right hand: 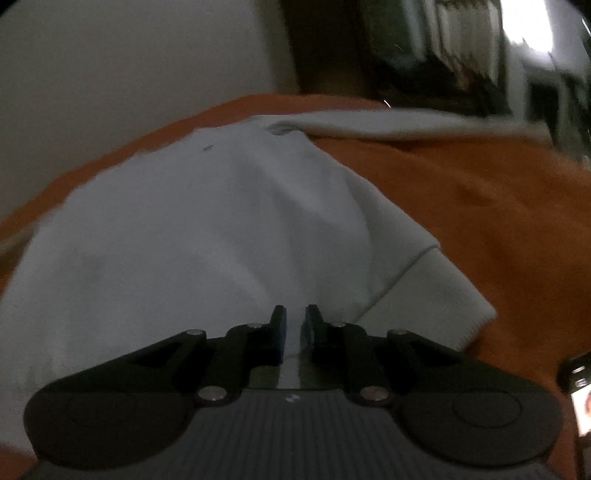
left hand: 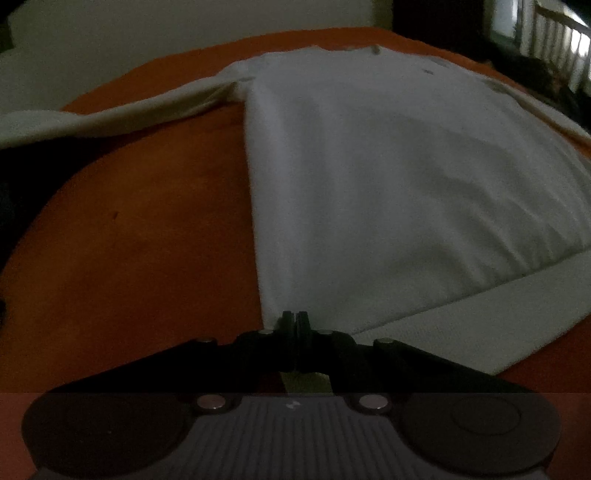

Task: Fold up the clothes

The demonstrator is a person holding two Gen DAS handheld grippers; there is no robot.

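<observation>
A white long-sleeved sweater (left hand: 388,177) lies spread on an orange bed cover (left hand: 140,240). One sleeve (left hand: 110,114) stretches out to the left. My left gripper (left hand: 295,319) is shut on the sweater's near left hem corner. In the right wrist view the same sweater (right hand: 192,229) fills the middle, its ribbed hem (right hand: 432,299) at the right and the other sleeve (right hand: 399,123) stretched to the right. My right gripper (right hand: 295,325) has its jaws a small gap apart, with a strip of the sweater's cloth lying between them.
The orange cover (right hand: 498,206) extends to the right of the sweater. A pale wall (right hand: 129,66) stands behind the bed. Dark furniture and a bright window (right hand: 524,33) are at the far right. A phone-like screen (right hand: 581,395) sits at the right edge.
</observation>
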